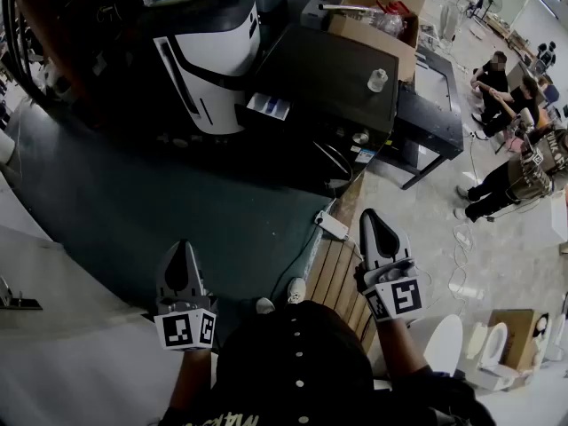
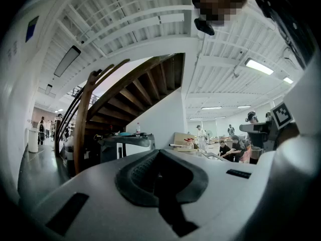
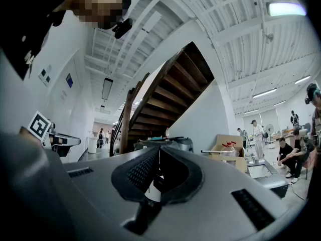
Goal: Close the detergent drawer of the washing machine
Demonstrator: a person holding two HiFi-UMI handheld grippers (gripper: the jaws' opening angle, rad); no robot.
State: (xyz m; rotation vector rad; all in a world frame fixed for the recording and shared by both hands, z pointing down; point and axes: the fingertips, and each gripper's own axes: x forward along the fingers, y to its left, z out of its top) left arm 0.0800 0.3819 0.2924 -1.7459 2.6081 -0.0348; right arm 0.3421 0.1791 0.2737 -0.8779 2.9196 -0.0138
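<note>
- The drawer point(image 1: 268, 106) sticks out of the dark washer point(image 1: 328, 74) in the upper middle of the head view. Its blue-and-white compartments are exposed, so closing is not yet done.
- Both grippers sit low in that view, well apart from the drawer. The left gripper point(image 1: 182, 251) is at lower left and the right gripper point(image 1: 373, 220) at lower right, both pointing level.
- In the left gripper view the two jaws meet at the tips with nothing between them.
- The right gripper view shows the same. The pads are pressed together and hold nothing, with only a sliver of gap near the base.
- The step in hand looks like the approach, since neither gripper is near the drawer yet.
- No grasp seems needed. Closed jaws make a firm blunt pusher, so it is best to leave them together.
- Use one gripper and hold the other back, clear of the path.
- Set the tips on the middle of the drawer's front face. A push near one edge could skew it and make it bind.
- Push straight along the drawer's own line into the washer, with no sideways or downward lean.
- Ease off as the face comes flush with the panel rather than ramming it.
- On the way in, stay clear of the white-and-black unit point(image 1: 209, 56) just left of the drawer. Avoid jolting the cup point(image 1: 377, 80) on the washer's top.
</note>
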